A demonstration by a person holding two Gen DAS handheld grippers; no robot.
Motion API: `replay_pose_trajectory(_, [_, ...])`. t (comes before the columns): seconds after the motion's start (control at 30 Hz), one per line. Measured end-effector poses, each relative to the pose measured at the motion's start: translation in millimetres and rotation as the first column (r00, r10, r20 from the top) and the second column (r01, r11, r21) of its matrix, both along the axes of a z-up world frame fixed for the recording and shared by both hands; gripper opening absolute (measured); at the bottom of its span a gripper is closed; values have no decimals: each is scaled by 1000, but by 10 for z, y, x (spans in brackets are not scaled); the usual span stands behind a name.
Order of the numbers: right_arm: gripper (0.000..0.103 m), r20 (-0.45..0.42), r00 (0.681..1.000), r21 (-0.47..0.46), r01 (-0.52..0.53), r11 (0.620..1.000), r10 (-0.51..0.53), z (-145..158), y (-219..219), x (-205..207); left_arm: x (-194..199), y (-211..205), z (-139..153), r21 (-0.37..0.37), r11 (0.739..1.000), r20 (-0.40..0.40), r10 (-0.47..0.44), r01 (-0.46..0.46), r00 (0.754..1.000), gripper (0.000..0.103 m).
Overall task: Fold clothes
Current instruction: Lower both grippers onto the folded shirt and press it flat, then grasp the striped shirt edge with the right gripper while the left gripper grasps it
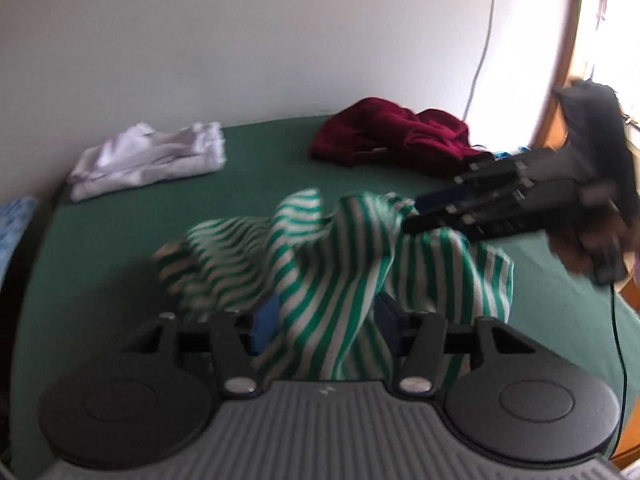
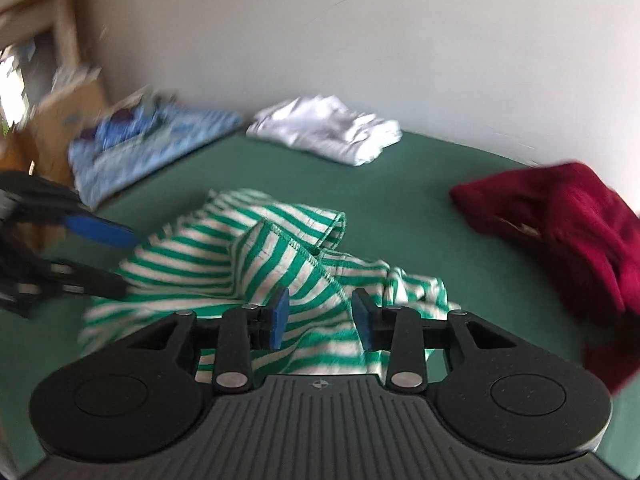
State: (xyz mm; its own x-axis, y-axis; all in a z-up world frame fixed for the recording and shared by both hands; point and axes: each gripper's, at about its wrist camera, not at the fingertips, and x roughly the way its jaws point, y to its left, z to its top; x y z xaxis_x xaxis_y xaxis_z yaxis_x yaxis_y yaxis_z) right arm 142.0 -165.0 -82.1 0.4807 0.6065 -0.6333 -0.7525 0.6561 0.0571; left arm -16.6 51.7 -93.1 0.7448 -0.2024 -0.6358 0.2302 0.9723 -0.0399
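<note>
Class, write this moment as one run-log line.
task: fold clothes | striped shirt: crumpled on green bed | left gripper: shirt between jaws, grip unclear | right gripper: jaws apart over shirt

Both grippers point downward; the left gripper point(image 1: 326, 322) and right gripper point(image 2: 322, 316) have fingers parted, cloth between them.

Plain white wall point(image 1: 240, 40), green-covered bed point(image 1: 120, 240), wooden frame point(image 1: 560, 60) (bright daylight)

Green-sheeted bed point(image 2: 400, 208) carries crumpled green-and-white striped knit garment point(image 2: 248, 252), folded white cloth point(image 2: 328, 130), bunched maroon garment point(image 2: 560, 224), light blue patterned fabric point(image 2: 148, 144) at edge.
</note>
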Motion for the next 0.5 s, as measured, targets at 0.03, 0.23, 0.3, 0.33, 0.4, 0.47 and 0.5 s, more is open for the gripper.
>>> replay_pose_trajectory(0.03, [41,-5,999,-18,-32,999,32,2,15,80,-97,3,-3,19,1000,8,16,-16,1000,64])
replay_pose_trajectory(0.23, [47,-135,970,-67,-212,975,201,-62,111,380,-537,-5,-101,-20,997,-16,76,-76,997,77])
replay_pose_trajectory(0.3, [19,-185,961,-92,-228,969,208,-95,126,411,-635,-48,-159,-11,995,-28,95,-95,995,77])
replay_pose_trajectory(0.33, [14,-191,957,-85,-237,968,217,-68,110,389,-672,-69,-183,-10,995,-37,97,-97,995,77])
replay_pose_trajectory(0.4, [5,-182,955,-43,-244,969,232,68,36,305,-741,-119,-230,-6,995,-50,97,-97,994,77])
replay_pose_trajectory(0.47, [5,-180,956,15,-234,972,233,275,-61,227,-763,-197,-270,10,997,-45,83,-83,996,77])
replay_pose_trajectory(0.5, [5,-187,953,57,-231,971,237,398,-105,182,-767,-254,-283,24,997,-35,70,-69,997,78])
